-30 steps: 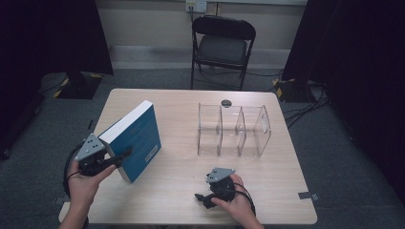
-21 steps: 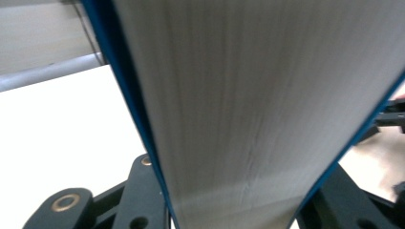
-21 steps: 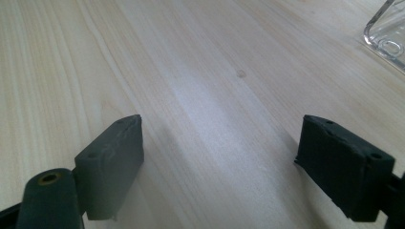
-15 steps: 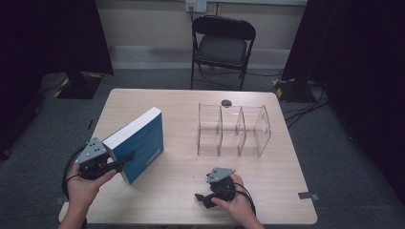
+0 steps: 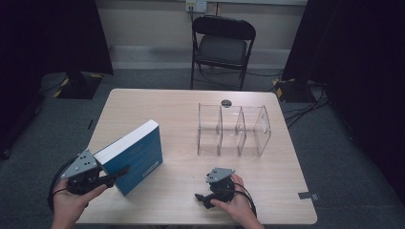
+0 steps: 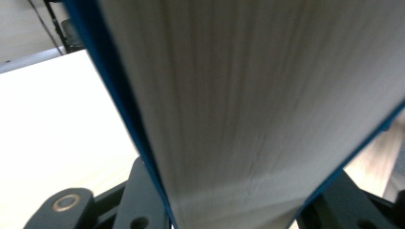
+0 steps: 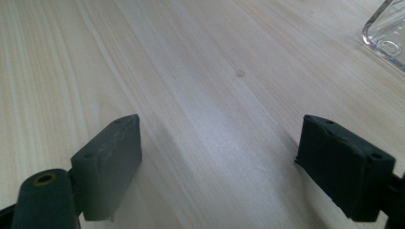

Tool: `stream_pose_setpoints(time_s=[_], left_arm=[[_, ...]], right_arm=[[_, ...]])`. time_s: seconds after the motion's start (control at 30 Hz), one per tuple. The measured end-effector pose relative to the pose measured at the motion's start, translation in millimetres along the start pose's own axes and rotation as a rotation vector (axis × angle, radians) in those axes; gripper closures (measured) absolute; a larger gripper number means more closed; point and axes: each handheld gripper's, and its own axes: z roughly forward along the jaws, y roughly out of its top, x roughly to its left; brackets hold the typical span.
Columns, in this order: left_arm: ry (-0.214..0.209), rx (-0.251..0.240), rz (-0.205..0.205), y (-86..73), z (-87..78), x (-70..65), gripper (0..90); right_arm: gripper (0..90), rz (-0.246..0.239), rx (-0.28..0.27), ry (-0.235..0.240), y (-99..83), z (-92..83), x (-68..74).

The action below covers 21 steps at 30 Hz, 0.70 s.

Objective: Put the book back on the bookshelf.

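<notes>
A thick blue book [image 5: 134,155] with white page edges is tilted up off the wooden table [image 5: 157,109] at the front left. My left gripper [image 5: 112,176] is shut on its near lower end. In the left gripper view the book's pale page block [image 6: 248,105] rises between the two black jaws, which press on its blue covers. My right gripper [image 5: 199,198] rests low at the front middle of the table, pointing left. Its jaws stand wide apart over bare wood in the right gripper view, so the right gripper [image 7: 219,167] is open and holds nothing.
A clear acrylic divider rack [image 5: 234,130] with three slots stands right of the table's middle; its corner [image 7: 388,33] shows in the right gripper view. A small dark round object [image 5: 226,102] lies behind it. A black folding chair [image 5: 220,43] stands beyond the far edge.
The left hand has carried the book toward the near side and a little right, tipping it further over. The right gripper has stayed put.
</notes>
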Motion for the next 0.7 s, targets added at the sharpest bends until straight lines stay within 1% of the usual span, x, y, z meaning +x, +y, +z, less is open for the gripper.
stream_pose_setpoints(time_s=[0.07,0.1,0.17,0.2,0.27,0.3,0.37,0.4,0.43,0.47,0.5,0.53,0.57,0.6,0.7], left_arm=[[-0.002,0.006,-0.013,0.8,0.2,0.2,61.2],[0.001,0.011,-0.001,1.6,0.1,2.2,61.1],[-0.002,0.014,-0.002,1.6,-0.4,3.9,61.0],[-0.001,0.009,-0.011,1.3,0.0,3.8,60.9],[-0.001,0.009,-0.006,1.3,-0.2,4.5,60.9],[0.001,0.01,-0.009,1.4,-0.1,4.5,60.8],[-0.001,0.015,-0.01,1.9,-0.3,5.0,60.8],[0.0,0.017,-0.015,2.2,-0.3,5.1,60.7],[0.004,0.026,-0.01,2.8,-0.6,5.8,60.7],[0.003,0.023,-0.013,3.0,-0.4,6.0,60.6],[0.004,0.025,-0.016,3.2,-0.5,6.2,60.6],[0.004,0.023,-0.015,3.2,-0.5,6.4,60.5],[0.0,0.018,-0.014,2.9,-0.2,6.7,60.5],[-0.001,0.018,-0.015,2.9,-0.2,6.7,60.5],[0.003,0.023,-0.015,3.3,-0.4,6.4,60.5]], right_arm=[[13.7,0.002,0.003,-0.001,0.3,0.2,0.3],[13.7,0.002,0.003,-0.001,0.3,0.2,0.3],[13.7,0.002,0.003,-0.001,0.3,0.2,0.4],[13.7,0.003,0.003,-0.002,0.3,0.2,0.5],[14.0,0.018,0.002,-0.013,0.4,0.2,1.8],[14.5,0.025,0.004,-0.014,0.8,0.2,2.3],[14.5,0.028,0.028,-0.017,3.2,-0.3,2.7],[15.0,0.03,0.045,-0.011,4.9,-0.4,2.5],[16.2,0.023,0.058,-0.005,6.7,-0.5,1.2],[18.4,0.02,0.083,-0.001,9.8,-1.2,-0.1],[21.5,0.017,0.091,0.009,11.4,-1.5,-1.4],[24.8,0.014,0.105,0.031,14.3,-2.3,-3.0],[26.6,0.024,0.112,0.043,15.9,-3.0,-3.7],[25.6,0.02,0.115,0.048,18.0,-4.1,-4.7],[24.7,-0.015,0.138,0.059,25.6,-5.7,-6.9]])
